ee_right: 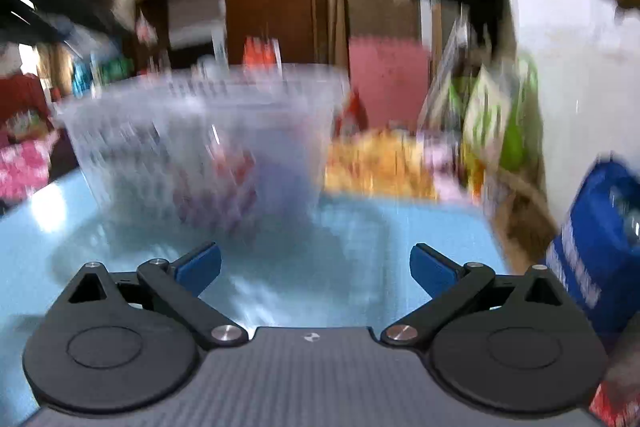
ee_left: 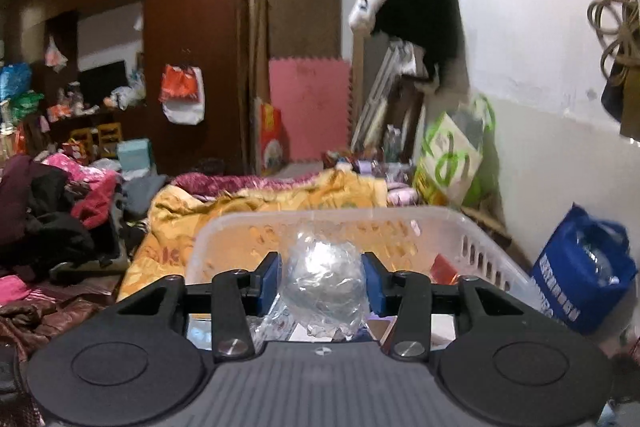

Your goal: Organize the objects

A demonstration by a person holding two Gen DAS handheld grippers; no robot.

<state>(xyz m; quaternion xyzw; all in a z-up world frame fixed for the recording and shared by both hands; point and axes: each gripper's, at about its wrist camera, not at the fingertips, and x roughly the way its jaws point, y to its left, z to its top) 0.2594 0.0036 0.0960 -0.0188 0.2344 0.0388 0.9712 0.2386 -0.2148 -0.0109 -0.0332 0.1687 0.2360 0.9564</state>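
Note:
In the left wrist view, a crumpled wad of clear plastic (ee_left: 324,291) sits between the blue pads of my left gripper (ee_left: 320,263). Both pads touch its sides, so the gripper is shut on it. The wad hangs over the near end of a translucent slotted basket (ee_left: 320,217), which holds a red packet (ee_left: 442,267) and other small items. In the blurred right wrist view, my right gripper (ee_right: 316,255) is open with nothing between its fingers. It hovers over a light blue tabletop (ee_right: 360,227), and the basket (ee_right: 200,131) stands ahead and to its left.
A blue shopping bag (ee_left: 580,275) stands at the right against the white wall, also seen as the blue bag (ee_right: 600,247). Beyond the basket lie a yellow quilt (ee_left: 260,203) and a green-and-white bag (ee_left: 452,155). A pile of clothes (ee_left: 48,211) fills the left.

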